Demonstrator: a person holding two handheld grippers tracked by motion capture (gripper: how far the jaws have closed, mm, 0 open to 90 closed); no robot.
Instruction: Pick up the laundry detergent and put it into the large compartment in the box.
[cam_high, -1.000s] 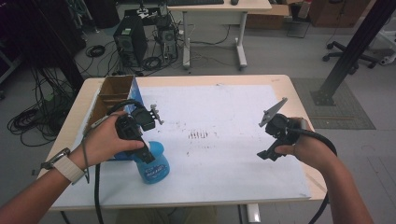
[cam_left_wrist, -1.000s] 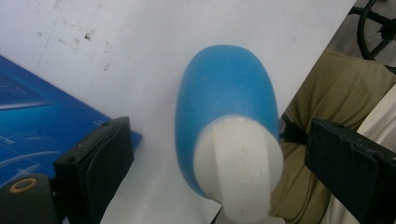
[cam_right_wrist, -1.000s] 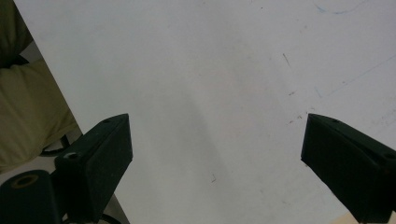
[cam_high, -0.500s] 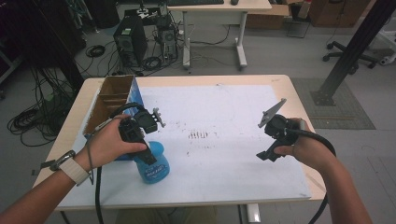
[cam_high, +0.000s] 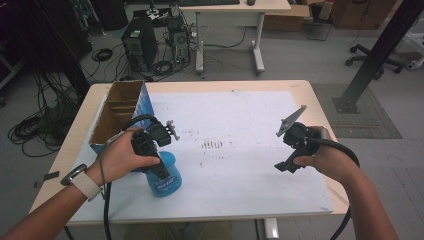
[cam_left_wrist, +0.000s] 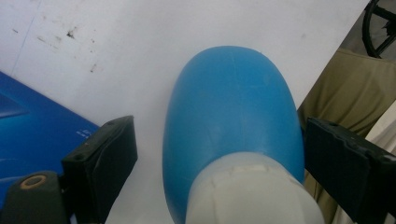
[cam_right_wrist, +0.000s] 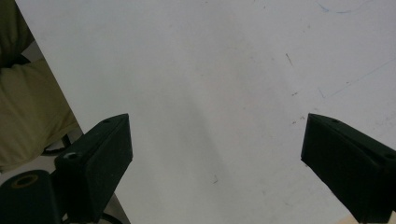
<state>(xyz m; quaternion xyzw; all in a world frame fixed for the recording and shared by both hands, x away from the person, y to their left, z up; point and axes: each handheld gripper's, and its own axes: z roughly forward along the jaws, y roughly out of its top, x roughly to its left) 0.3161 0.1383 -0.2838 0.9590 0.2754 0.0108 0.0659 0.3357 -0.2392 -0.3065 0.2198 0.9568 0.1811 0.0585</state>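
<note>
left hand-held gripper (cam_left_wrist: 212, 172) closing, jaws not yet touching the smooth blue plastic bottle (cam_left_wrist: 231, 121) — light, slippery; grip below its white neck.

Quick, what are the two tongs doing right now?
Left tongs: open around the blue bottle, just been closing, pads not pressing yet.
Right tongs: open, holding nothing.
</note>
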